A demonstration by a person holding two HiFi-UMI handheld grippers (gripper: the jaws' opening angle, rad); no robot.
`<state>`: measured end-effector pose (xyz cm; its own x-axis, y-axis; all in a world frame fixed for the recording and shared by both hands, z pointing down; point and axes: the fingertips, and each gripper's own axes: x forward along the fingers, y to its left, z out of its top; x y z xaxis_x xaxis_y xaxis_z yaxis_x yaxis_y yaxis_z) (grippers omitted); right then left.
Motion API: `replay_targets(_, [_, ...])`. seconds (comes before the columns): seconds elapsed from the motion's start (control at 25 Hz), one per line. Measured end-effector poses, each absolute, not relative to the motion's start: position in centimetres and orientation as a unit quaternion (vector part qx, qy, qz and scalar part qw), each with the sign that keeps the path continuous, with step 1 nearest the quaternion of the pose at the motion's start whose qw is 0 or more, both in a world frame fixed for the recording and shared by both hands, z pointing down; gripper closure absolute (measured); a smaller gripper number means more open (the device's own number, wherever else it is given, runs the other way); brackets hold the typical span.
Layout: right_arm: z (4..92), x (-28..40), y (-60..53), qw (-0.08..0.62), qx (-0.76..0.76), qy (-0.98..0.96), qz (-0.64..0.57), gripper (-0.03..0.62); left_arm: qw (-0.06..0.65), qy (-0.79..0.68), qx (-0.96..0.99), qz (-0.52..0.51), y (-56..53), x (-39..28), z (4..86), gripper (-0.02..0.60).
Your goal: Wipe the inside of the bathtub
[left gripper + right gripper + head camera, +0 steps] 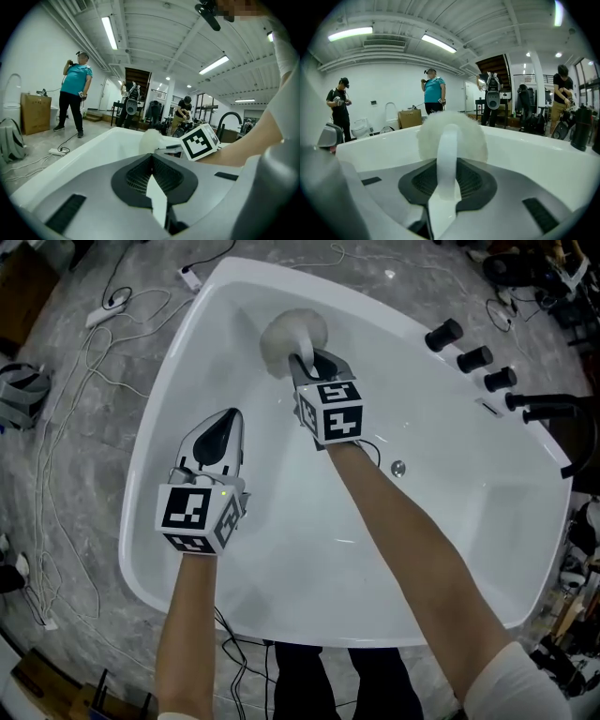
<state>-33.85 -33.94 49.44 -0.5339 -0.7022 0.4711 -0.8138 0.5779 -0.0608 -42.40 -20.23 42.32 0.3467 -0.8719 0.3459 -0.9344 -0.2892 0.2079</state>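
My right arm [412, 549] bare, stretched forward; right gripper [302, 360] jaws clamped on white scrubber [281, 334] strap. My left gripper [225, 423] held back, to its left, jaws seemingly closed, nothing between.

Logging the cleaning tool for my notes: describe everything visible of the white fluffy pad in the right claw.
The pad is round, white and fluffy, like wool or microfibre, with no visible stains. A smooth white band arches over its back, and the right claw is shut on that band. The pad sits inside the bathtub near its far end, seemingly pressed against the sloping inner wall.
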Motion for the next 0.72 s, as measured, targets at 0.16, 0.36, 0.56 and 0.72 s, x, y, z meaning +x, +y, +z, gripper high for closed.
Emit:
replay_targets(0.16, [50.0, -36.8, -36.1, 0.205, 0.443, -0.864, 0.121, 0.494, 0.189, -0.569, 0.796, 0.081, -20.2, -43.8, 43.2, 0.571])
replay_targets(0.36, [50.8, -38.5, -38.7, 0.200, 0.457, -0.858, 0.126, 0.494, 0.187, -0.582, 0.787, 0.078, -20.5, -45.7, 44.0, 0.571])
replay_targets(0.56, [52.1, -39.7, -40.1, 0.205, 0.454, -0.856, 0.139, 0.494, 0.187, -0.603, 0.771, 0.086, -20.7, -47.9, 44.9, 0.571])
replay_targets(0.72, [52.9, -40.8, -40.8, 0.209, 0.443, -0.859, 0.151, 0.493, 0.185, -0.607, 0.768, 0.091, -20.8, -48.9, 45.2, 0.571])
